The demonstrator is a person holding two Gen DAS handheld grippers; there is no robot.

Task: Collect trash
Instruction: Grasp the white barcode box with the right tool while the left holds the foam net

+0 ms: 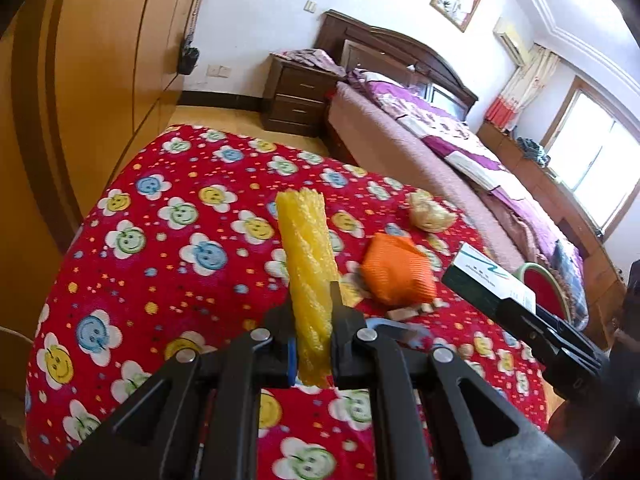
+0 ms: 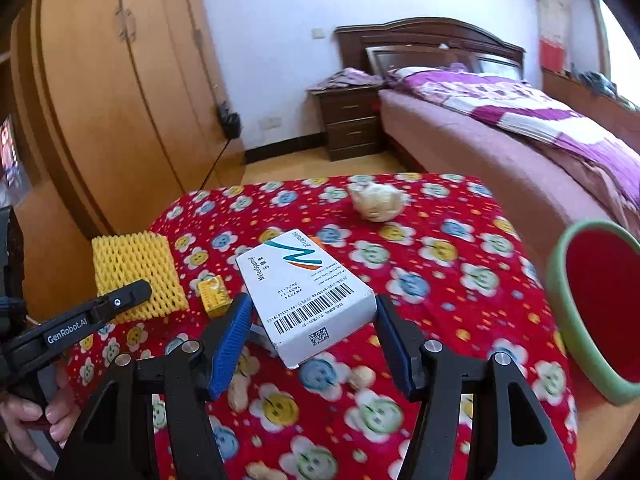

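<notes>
left gripper point(image 1: 312, 332): squeezed tight on the yellow net point(image 1: 306, 264), held up over the red cloth point(image 1: 160, 264) | yellow pack point(image 2: 215, 296): on the cloth | right gripper point(image 2: 312, 332): holding the white box point(image 2: 308, 292) above the cloth | paper ball point(image 2: 378, 202): far side of the cloth | bin point(image 2: 560, 300): at the right edge
</notes>
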